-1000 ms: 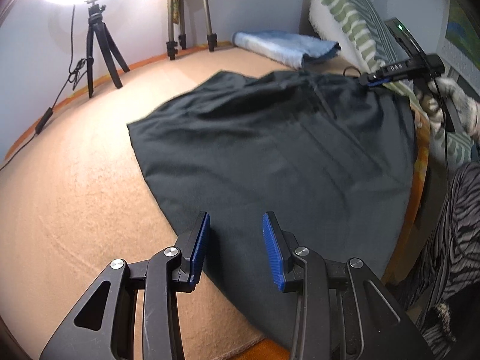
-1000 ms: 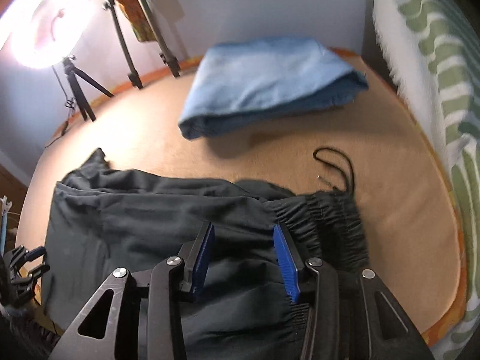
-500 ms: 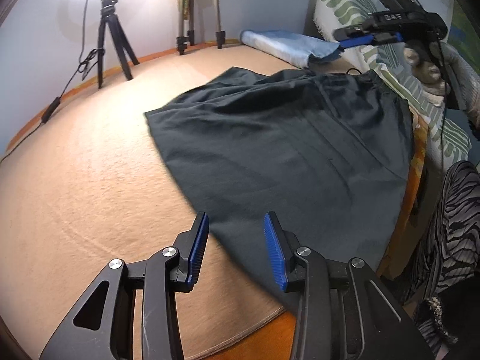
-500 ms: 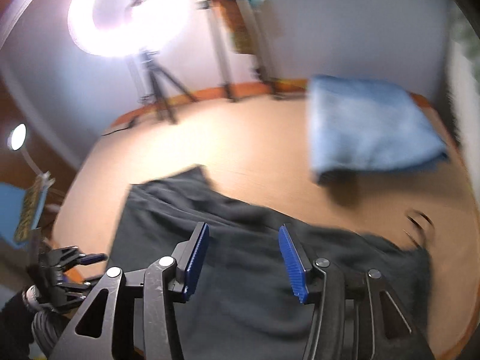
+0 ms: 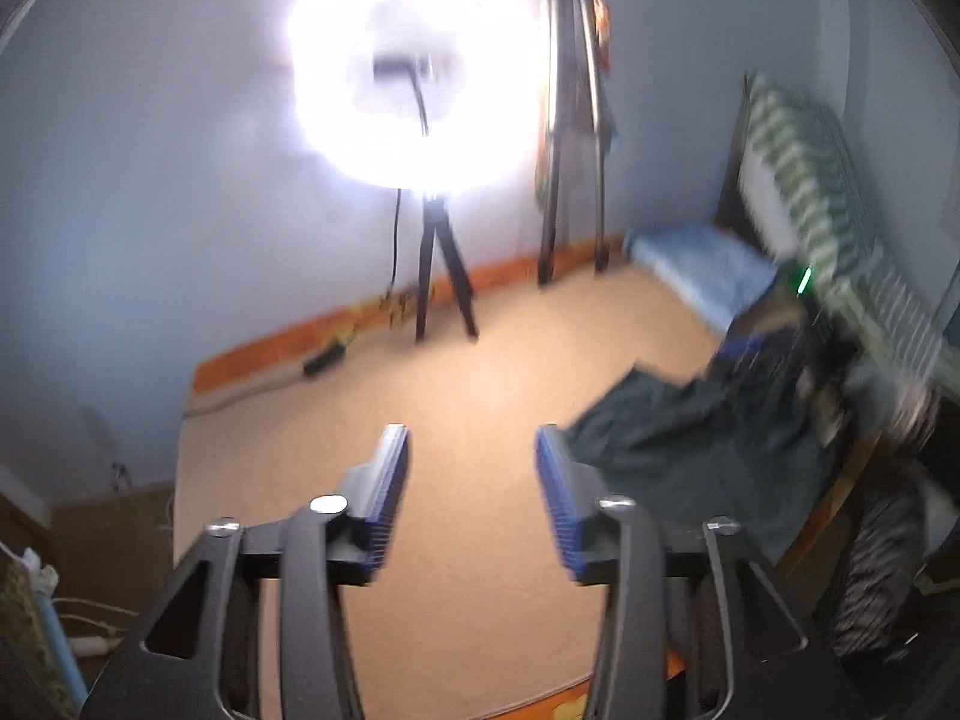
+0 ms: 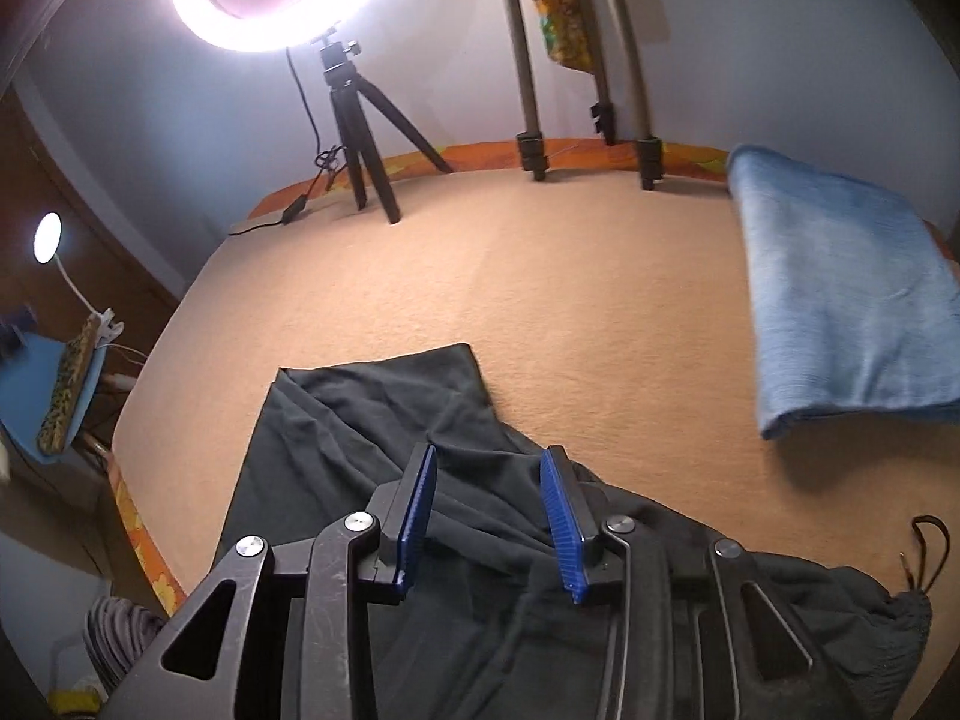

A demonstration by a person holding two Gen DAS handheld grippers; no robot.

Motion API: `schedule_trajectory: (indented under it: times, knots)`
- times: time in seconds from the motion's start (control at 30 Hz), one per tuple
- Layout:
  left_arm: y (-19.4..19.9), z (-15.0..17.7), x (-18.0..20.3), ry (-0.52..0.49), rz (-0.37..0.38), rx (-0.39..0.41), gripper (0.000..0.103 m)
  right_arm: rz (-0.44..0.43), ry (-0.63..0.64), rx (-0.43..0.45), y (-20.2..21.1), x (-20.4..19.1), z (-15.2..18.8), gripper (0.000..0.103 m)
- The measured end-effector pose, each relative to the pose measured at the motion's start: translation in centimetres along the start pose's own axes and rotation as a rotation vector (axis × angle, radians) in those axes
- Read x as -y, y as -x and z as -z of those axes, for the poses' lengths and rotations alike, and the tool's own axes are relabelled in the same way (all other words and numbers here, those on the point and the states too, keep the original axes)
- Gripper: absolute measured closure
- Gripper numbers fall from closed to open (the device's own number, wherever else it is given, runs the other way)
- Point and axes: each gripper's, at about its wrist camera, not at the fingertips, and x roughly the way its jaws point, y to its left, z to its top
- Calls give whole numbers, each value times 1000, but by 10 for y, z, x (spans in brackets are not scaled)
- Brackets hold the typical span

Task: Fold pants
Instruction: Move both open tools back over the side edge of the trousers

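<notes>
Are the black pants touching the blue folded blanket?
Apart. The right wrist view shows bare tan bed cover between the black pants and the blue folded blanket all the way along.

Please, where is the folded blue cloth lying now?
In the right wrist view the folded blue cloth lies on the tan surface at the right side, beyond the dark pants and apart from them, near the tripod legs.

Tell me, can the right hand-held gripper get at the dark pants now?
Probably yes. The right hand-held gripper hangs open just above the dark pants, with nothing between its blue pads and the cloth.
</notes>
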Motion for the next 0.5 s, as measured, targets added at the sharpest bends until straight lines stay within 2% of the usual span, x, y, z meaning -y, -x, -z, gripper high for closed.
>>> schedule_trajectory:
  times: [0.13, 0.3, 0.4, 0.47, 0.5]
  knots:
    - [3, -11, 13, 54, 61, 48, 49, -13, -17, -13, -14, 4, -6, 62]
    - [-36, 26, 46, 94, 147, 41, 49, -50, -29, -88, -54, 10, -26, 54]
    - [-57, 46, 60, 118, 176, 19, 49, -58, -25, -134, -80, 8, -38, 55]
    - [-69, 65, 66, 147, 182, -1, 49, -82, -30, -153, -91, 6, -43, 68]
    - [-75, 74, 68, 166, 183, -11, 49, -102, -29, -161, -98, 5, -45, 89]
